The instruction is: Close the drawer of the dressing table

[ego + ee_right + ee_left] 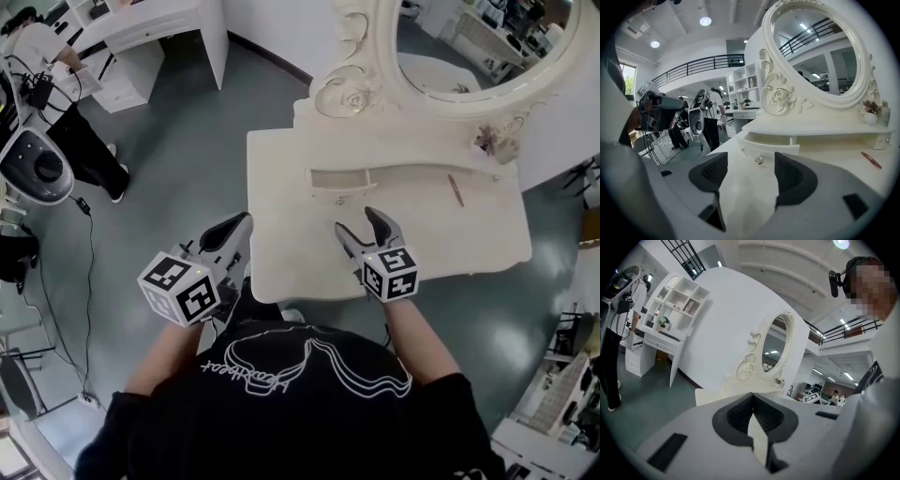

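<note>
White dressing table (450,234) with an oval mirror (469,37), seen from above. A small drawer (342,180) stood pulled out towards me from under the raised shelf at the far side of the tabletop, its little metal knob (339,200) facing near.

I held the right gripper (356,221) over the middle of the tabletop, its jaws parted and holding nothing. The left gripper (239,225) hung at the table's near-left edge, jaws pressed together, also empty.

To do this step well, I judged I should not grasp the knob at all. It would be better to bring a jaw tip flat against the drawer front just beside the knob. From there I would push straight towards the far side, along the drawer's slide, keeping the push level and centred so the drawer would not skew or jam.

In the right gripper view, the drawer front (768,149) lay just ahead of the jaws, near but not touching. The knob (759,160) lined up with the gap between them. The left jaws pointed past the table's left side, well apart from the drawer.
</note>
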Action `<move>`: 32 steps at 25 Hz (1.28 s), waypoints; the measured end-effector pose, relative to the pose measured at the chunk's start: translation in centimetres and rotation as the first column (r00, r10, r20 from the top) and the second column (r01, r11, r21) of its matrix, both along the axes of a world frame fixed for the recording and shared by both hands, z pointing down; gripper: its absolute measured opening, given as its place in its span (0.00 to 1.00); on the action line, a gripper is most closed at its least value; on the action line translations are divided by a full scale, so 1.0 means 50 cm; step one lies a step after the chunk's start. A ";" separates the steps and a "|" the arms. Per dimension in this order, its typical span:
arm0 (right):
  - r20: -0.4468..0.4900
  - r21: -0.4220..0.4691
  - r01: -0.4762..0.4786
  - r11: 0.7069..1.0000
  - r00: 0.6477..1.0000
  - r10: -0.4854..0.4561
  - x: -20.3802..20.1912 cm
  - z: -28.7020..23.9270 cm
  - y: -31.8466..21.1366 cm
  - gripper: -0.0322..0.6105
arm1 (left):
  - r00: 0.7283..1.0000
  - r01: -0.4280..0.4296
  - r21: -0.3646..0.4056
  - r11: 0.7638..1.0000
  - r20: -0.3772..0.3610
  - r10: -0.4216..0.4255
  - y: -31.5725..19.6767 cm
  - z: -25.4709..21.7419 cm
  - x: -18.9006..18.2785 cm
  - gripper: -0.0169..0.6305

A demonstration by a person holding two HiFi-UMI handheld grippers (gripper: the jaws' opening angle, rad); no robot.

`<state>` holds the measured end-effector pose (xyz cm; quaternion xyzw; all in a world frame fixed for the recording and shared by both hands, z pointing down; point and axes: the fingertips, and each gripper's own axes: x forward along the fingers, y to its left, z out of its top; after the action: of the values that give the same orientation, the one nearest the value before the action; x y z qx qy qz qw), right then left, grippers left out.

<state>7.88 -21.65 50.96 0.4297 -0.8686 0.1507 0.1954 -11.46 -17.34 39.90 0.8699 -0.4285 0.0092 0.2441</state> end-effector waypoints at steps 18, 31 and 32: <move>-0.055 -0.059 -0.086 0.995 0.995 0.083 -0.026 0.106 -0.079 0.36 | 1.000 0.018 -0.099 0.995 0.009 -0.017 -0.088 0.067 -0.053 0.03; -0.050 -0.065 -0.111 0.992 0.993 0.108 -0.028 0.120 -0.096 0.21 | 0.999 0.018 -0.123 0.992 0.029 -0.014 -0.104 0.083 -0.051 0.03; -0.048 -0.066 -0.111 0.992 0.993 0.107 -0.028 0.120 -0.096 0.21 | 0.999 0.019 -0.125 0.992 0.030 -0.016 -0.104 0.084 -0.052 0.03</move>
<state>6.48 -26.46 56.95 0.4728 -0.8336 0.1813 0.2209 -14.06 -22.56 44.09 0.8489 -0.4382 0.0468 0.2919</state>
